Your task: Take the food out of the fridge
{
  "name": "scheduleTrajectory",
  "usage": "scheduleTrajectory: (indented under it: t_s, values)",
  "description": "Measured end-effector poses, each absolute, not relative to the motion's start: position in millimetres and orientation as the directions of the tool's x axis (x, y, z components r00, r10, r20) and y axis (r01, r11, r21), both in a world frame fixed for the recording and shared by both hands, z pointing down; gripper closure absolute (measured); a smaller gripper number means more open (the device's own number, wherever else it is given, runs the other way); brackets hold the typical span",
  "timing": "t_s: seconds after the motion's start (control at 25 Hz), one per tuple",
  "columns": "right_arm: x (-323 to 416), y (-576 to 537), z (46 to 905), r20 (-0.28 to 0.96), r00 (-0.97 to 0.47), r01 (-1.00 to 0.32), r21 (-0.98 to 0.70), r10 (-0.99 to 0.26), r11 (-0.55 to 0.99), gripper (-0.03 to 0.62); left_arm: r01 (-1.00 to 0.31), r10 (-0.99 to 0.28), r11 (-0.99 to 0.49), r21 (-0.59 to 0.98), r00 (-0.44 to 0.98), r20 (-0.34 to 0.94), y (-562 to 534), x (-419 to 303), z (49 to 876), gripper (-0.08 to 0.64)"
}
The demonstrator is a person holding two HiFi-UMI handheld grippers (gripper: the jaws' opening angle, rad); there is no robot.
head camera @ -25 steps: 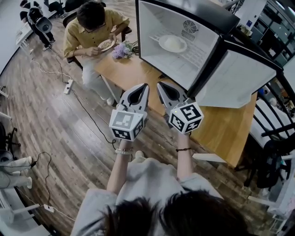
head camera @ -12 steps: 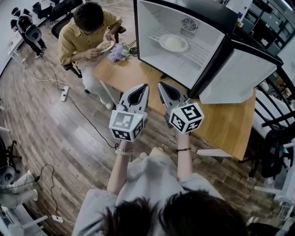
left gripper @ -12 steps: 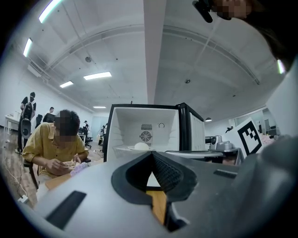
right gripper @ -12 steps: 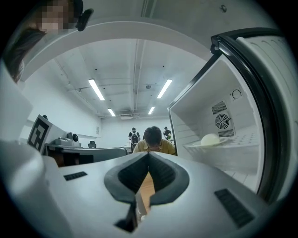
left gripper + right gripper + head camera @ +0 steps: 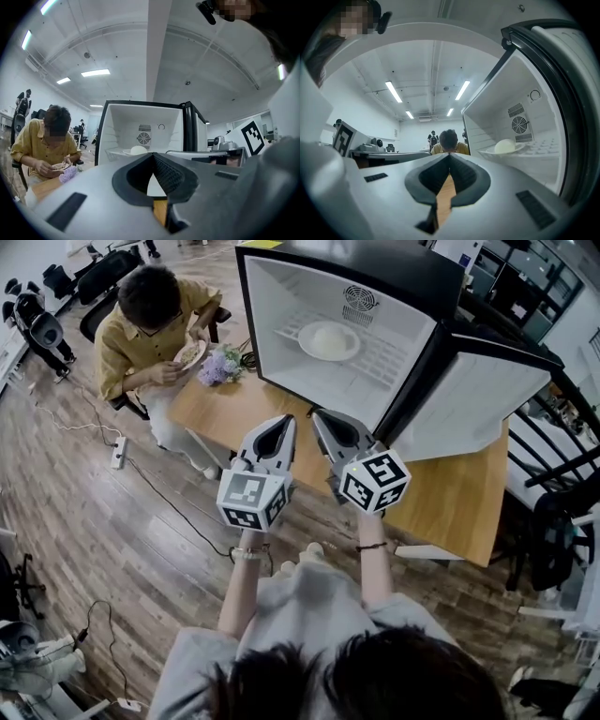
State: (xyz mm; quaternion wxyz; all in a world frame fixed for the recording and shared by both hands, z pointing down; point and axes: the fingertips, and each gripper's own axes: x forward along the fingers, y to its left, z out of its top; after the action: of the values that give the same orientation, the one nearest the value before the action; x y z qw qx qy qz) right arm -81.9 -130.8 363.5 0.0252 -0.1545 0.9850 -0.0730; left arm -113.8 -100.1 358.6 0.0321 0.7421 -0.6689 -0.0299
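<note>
One pale, smooth, rounded mound of food (image 5: pixel 330 337) sits on a white plate (image 5: pixel 306 347) on the wire shelf (image 5: pixel 380 357) inside the open fridge (image 5: pixel 277 294), which stands on the wooden table (image 5: pixel 455 502). Left gripper (image 5: pixel 281 422) and right gripper (image 5: pixel 322 416) are level in front, well short of the plate, fingers pressed together on nothing.

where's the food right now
Head view, upper middle: the food sits on a plate on the shelf inside the open fridge, near the fan.
</note>
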Motion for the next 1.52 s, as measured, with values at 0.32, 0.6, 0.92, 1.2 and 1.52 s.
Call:
scheduleTrajectory:
  t_s: [0.32,0.6,0.92,1.2,1.52]
  values:
    - [-82,-160,366,-0.016,-0.95,-0.304,-0.17,-0.311,0.937,0.583,-0.991,-0.995,-0.096,0.096,0.096,-0.002,-130,-116,358,0.552]
    - [-89,-176,379,-0.015,-0.949,-0.304,-0.237,-0.316,0.923,0.583,-0.988,-0.994,-0.108,0.106,0.111,0.021,-147,-128,369,0.552]
    - [-108,-207,383,-0.008,-0.913,-0.39,-0.28,-0.408,0.877,0.583,-0.97,-0.972,-0.226,0.094,0.231,0.039,-182,-149,369,0.552]
    - [-125,-223,388,-0.016,-0.868,-0.467,-0.31,-0.496,0.828,0.583,-0.932,-0.934,-0.348,0.103,0.354,0.051,-210,-167,376,0.552]
    - [-130,-235,389,-0.045,-0.803,-0.546,-0.344,-0.594,0.764,0.583,-0.878,-0.879,-0.469,0.1,0.475,0.047,-226,-172,382,0.552]
